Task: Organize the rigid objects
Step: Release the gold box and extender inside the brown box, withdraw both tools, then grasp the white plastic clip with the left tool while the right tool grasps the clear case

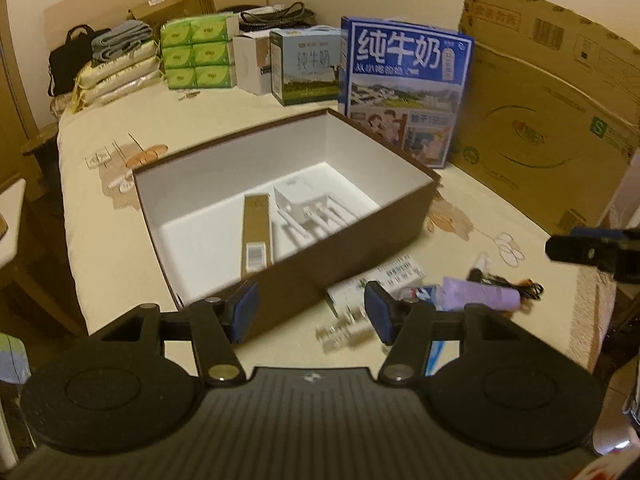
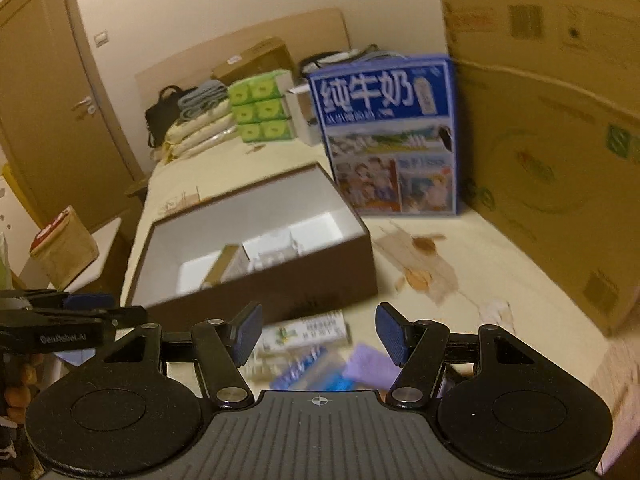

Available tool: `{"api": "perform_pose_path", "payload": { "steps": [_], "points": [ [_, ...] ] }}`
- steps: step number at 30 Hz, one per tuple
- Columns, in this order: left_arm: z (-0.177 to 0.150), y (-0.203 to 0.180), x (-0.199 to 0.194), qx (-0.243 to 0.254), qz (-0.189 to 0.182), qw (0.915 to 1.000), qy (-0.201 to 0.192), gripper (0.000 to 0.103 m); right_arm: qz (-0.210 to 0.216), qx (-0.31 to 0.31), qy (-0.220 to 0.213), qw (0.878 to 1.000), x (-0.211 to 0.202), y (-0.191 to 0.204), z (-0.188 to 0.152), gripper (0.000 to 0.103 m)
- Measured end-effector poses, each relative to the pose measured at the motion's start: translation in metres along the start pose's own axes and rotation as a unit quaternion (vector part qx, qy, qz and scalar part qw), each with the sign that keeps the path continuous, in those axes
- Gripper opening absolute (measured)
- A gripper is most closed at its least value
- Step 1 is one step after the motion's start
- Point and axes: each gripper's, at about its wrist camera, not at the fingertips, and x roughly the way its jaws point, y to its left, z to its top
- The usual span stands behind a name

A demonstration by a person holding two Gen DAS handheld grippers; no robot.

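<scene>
A brown open box (image 1: 344,264) with a white inside stands on the table; it also shows in the right wrist view (image 2: 280,292). In it lie a long gold carton (image 1: 256,236) and a white pack of tubes (image 1: 308,208). In front of it lie a white labelled carton (image 1: 380,280), a clear plastic piece (image 1: 344,332) and a purple item (image 1: 480,300). My left gripper (image 1: 312,312) is open and empty over the box's near wall. My right gripper (image 2: 318,332) is open and empty above the white carton (image 2: 308,332), a blue packet (image 2: 308,372) and the purple item (image 2: 370,364).
A blue milk carton (image 1: 404,88) and a big cardboard box (image 1: 560,112) stand behind the brown box. Green tissue packs (image 1: 198,54), stacked bags (image 1: 116,76) and more cartons (image 1: 304,66) line the far end. A door (image 2: 52,112) is at left.
</scene>
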Motion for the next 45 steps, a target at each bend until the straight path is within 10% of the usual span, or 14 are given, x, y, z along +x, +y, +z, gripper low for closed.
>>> {"api": "perform_pose_path", "payload": {
  "steps": [45],
  "points": [
    [-0.066,-0.01,0.119,0.093,-0.033,0.9943,0.041,0.053,-0.016,0.102,0.099,0.99,0.111,0.011,-0.076,0.059]
  ]
}}
